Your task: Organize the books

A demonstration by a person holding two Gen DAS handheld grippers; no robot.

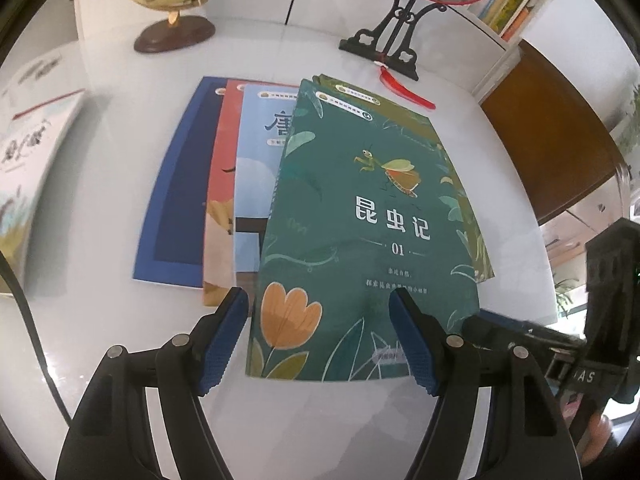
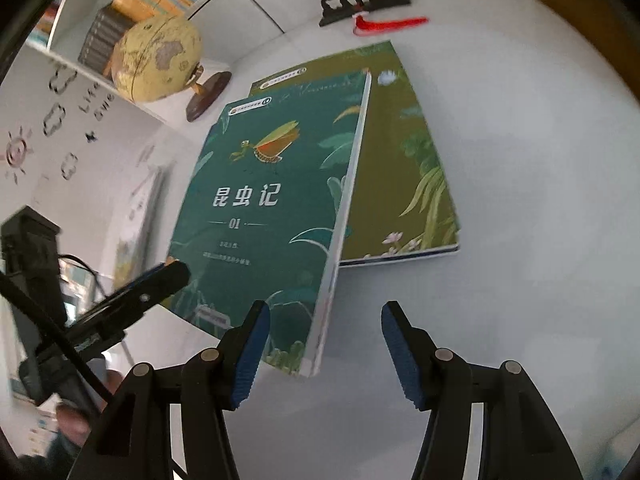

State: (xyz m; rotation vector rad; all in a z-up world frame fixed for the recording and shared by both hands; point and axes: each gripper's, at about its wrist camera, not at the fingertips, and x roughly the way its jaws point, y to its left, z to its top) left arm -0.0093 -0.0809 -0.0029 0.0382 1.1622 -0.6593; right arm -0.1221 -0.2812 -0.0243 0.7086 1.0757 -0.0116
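Books lie fanned across the middle of the white tabletop: a blue book, a red book, a pale blue book, an olive book nearest the right edge, and the teal insect book uppermost, its near end raised off the surface. My left gripper stands wide, one finger each side of that book's near left corner, pads not pressing it. My right gripper is wide too, straddling the near right corner and its white page edge. To do this well, I judge I should close on both corners evenly, keep the cover level, then square it onto the pile beneath.
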